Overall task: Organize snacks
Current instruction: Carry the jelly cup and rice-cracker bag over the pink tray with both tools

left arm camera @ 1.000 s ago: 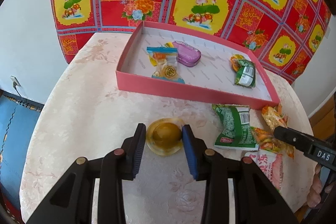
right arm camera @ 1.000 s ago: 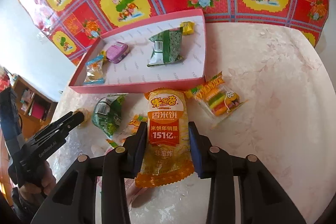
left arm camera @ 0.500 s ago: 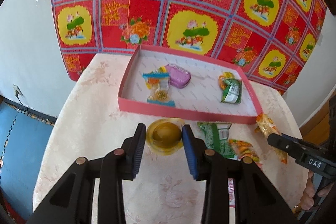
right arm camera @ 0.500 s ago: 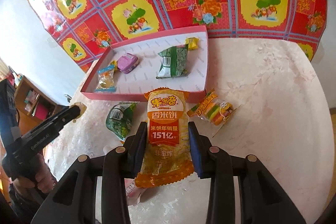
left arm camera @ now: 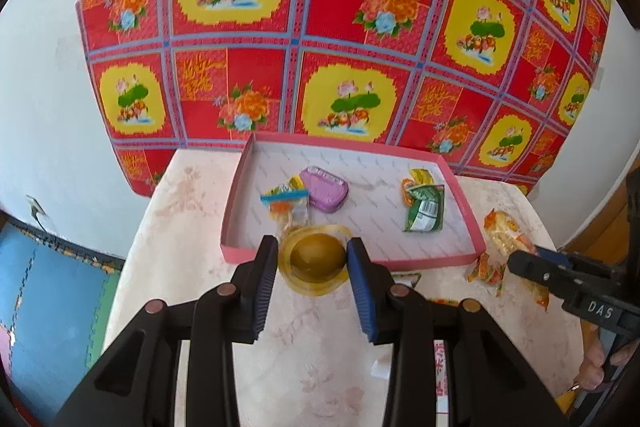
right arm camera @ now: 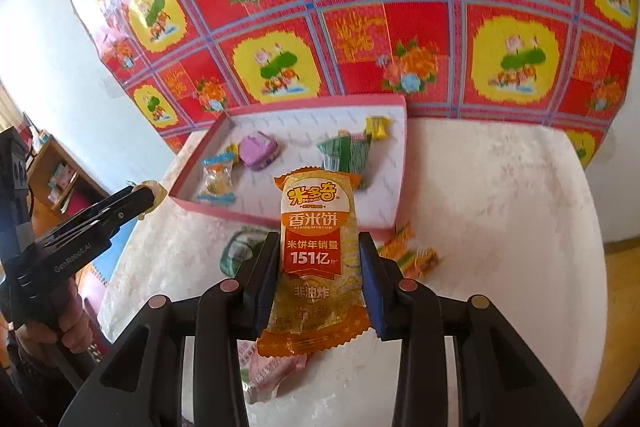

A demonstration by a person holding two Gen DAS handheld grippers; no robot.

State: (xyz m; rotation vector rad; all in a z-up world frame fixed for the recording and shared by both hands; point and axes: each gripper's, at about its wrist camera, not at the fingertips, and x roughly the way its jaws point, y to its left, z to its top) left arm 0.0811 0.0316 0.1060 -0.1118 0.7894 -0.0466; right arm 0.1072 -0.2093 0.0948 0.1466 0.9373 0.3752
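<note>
Shallow pink cardboard tray (left arm camera: 467, 205): holding a purple tin (left arm camera: 323, 189), a green packet (left arm camera: 425, 214) and a clear wrapped candy (left arm camera: 289, 205).
Left gripper (left arm camera: 313, 259): clamping a round yellow jelly cup (left arm camera: 316, 259).
Right gripper (right arm camera: 320, 269): clamping an orange rice-cracker packet (right arm camera: 316, 247).

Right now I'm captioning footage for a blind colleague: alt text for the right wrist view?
The right gripper clamps an orange rice cracker packet above a pale table. Behind it, a pink tray holds a purple tin and wrapped snacks.
</note>
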